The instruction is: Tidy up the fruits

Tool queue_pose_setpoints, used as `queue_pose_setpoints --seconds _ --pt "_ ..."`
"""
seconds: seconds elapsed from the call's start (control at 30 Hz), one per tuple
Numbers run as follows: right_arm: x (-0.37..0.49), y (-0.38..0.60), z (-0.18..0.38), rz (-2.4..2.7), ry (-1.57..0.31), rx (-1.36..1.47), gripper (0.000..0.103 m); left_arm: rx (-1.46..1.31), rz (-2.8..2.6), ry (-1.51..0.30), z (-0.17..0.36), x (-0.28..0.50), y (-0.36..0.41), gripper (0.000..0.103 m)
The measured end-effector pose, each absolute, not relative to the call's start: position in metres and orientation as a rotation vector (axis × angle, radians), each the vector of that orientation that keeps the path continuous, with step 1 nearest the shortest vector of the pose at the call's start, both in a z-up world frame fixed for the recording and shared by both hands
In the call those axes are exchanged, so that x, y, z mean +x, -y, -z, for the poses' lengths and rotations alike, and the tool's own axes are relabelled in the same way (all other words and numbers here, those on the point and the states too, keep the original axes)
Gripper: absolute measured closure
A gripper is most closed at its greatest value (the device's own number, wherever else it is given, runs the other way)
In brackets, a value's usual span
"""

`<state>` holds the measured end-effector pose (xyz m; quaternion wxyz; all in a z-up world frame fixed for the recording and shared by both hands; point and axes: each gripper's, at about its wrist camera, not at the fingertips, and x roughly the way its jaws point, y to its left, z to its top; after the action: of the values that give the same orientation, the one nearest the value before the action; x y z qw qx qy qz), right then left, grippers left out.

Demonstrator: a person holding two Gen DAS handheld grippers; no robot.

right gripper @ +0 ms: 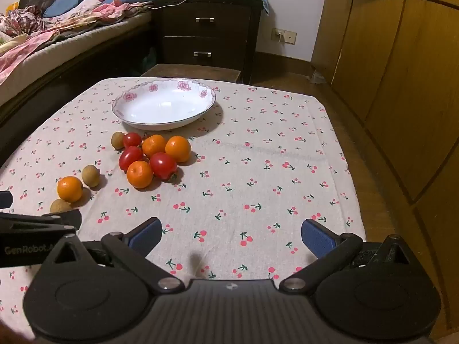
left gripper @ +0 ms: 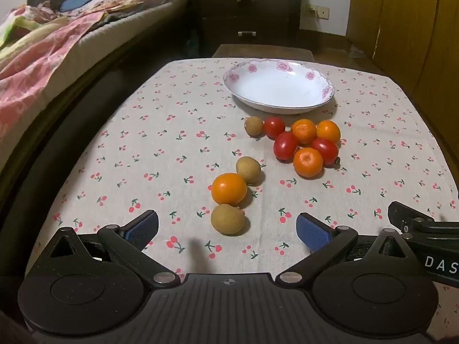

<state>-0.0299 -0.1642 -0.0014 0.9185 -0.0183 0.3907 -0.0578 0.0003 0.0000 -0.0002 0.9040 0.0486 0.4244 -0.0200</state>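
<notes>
Nearest longan (left gripper: 228,219) shows whole leftward, half-hidden (right gripper: 59,205) in right view.

A white plate (left gripper: 309,104) with pink flowers on its rim sat empty. Just before it clustered three red cherry tomatoes (left gripper: 285,144) and three tangerines (left gripper: 307,162), touching, with a brown longan (left gripper: 253,125) at their left. Nearer lay a fourth tangerine (left gripper: 229,188) between two longans (left gripper: 228,219).
</notes>
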Motion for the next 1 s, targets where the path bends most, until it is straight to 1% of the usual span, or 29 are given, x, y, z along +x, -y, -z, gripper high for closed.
queue_pose_setpoints --seconds 1.0 --pt "-0.0285 0.1651 0.0067 0.112 -0.84 -0.008 0.0 0.095 0.039 -0.895 0.0051 -0.0005 -0.0012 0.0"
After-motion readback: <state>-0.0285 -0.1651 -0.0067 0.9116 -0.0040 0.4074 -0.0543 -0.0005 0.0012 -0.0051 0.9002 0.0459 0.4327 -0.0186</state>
